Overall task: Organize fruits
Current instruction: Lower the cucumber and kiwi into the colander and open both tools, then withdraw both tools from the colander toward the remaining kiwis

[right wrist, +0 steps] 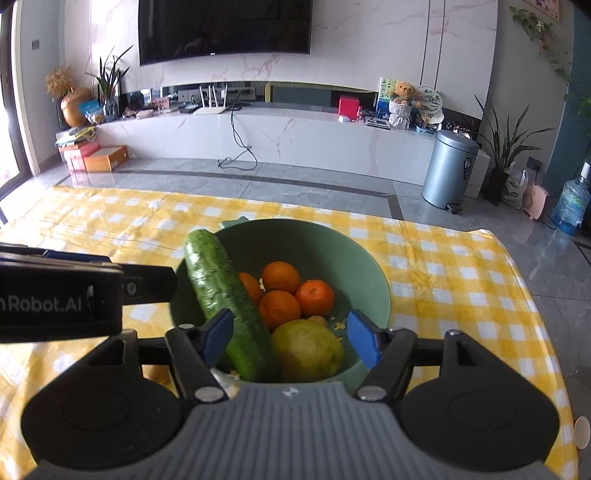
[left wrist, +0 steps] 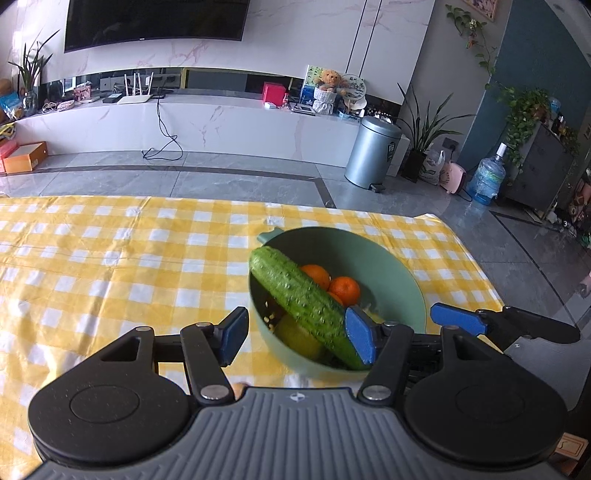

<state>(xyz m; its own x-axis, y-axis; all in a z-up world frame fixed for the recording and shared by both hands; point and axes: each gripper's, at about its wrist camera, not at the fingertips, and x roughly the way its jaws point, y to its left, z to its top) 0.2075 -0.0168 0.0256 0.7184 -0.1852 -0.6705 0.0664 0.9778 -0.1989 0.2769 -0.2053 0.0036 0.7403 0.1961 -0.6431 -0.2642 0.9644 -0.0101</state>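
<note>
A yellow-and-white checked cloth (right wrist: pixel 461 266) covers the counter; beyond it lie grey floor tiles, a white marble-look TV bench and wall, a dark television (right wrist: pixel 223 27), a silver pedal bin (right wrist: pixel 452 168), potted plants and a water jug. On the cloth sits a green bowl (right wrist: pixel 354 254) holding a cucumber (right wrist: pixel 225 299) slanted over its rim, several oranges (right wrist: pixel 280 277) and a lemon (right wrist: pixel 308 349). The left tool (left wrist: pixel 295 338) and the right tool (right wrist: pixel 291 338) both hover spread over the bowl, gripping nothing. "Robot.AI" reads on the left tool's side in the right wrist view.
</note>
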